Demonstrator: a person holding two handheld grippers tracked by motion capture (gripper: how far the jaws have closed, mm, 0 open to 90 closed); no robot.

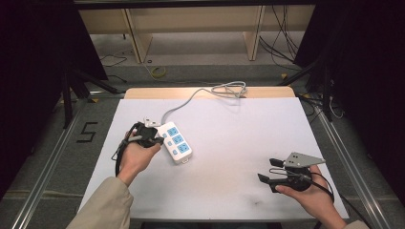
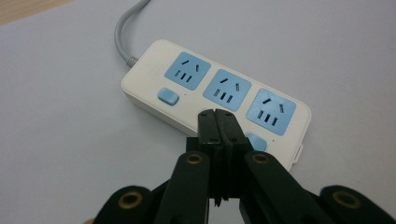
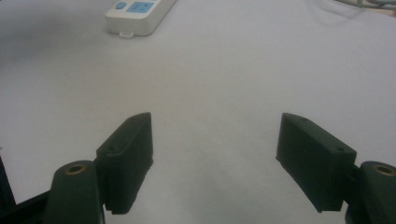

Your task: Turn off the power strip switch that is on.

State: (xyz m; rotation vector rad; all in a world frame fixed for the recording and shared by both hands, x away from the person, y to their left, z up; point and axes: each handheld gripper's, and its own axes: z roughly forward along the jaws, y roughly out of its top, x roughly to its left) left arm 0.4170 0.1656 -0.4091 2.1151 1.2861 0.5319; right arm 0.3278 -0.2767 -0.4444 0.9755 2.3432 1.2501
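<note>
A white power strip (image 1: 175, 141) (image 2: 215, 91) with three blue sockets and small blue switches lies left of the table's middle, its grey cord (image 1: 191, 99) running to the far edge. My left gripper (image 1: 152, 135) (image 2: 218, 114) is shut with nothing between its jaws, its tips right at the strip's near edge beside the middle switch. Whether they touch the strip I cannot tell. My right gripper (image 1: 268, 170) (image 3: 215, 135) is open and empty, low over bare table at the front right. The strip's end (image 3: 137, 14) shows far ahead of it.
The table (image 1: 229, 143) is covered with a white sheet. The cord coils in a loop (image 1: 231, 88) at the back edge. Dark curtains, stand legs and floor cables (image 1: 282, 43) surround the table.
</note>
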